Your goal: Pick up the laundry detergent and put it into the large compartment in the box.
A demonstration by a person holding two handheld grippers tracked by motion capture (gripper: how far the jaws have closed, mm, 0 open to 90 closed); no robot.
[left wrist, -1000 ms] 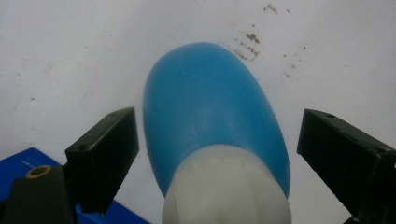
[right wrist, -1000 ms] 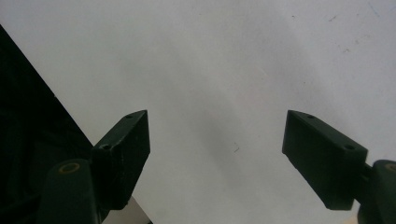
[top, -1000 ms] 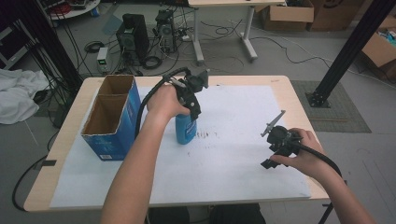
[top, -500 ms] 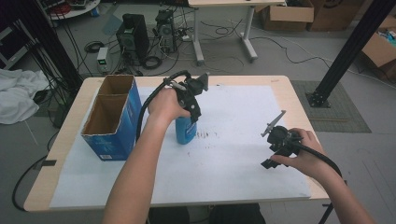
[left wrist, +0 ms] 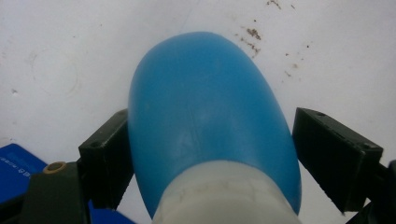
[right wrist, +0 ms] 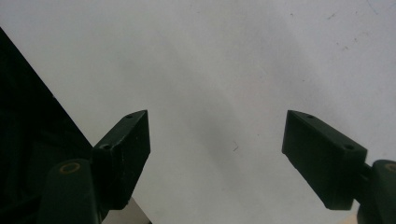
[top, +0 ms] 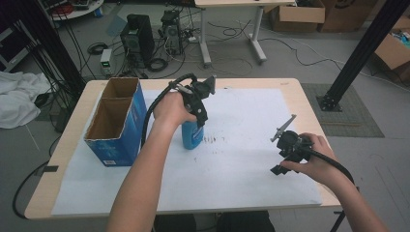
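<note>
A blue bottle (top: 192,137) with a pale cap end stands upright on the white sheet near the table's middle. My left gripper (top: 196,121) comes down on it from above. In the left gripper view the bottle (left wrist: 205,107) sits between the jaws of the left gripper (left wrist: 210,121). The jaws have just been closing; one pad (left wrist: 109,154) is at the bottle's side, and a thin gap shows at the other pad (left wrist: 331,154). My right gripper (top: 281,163) rests low at the right of the sheet. In its own view the right gripper (right wrist: 217,126) is open over bare paper.
A blue cardboard box (top: 138,113) with two open compartments stands at the table's left, close to the bottle; its corner (left wrist: 16,163) shows in the left gripper view. Dark specks (top: 212,140) lie on the white sheet (top: 232,183) just right of the bottle.
</note>
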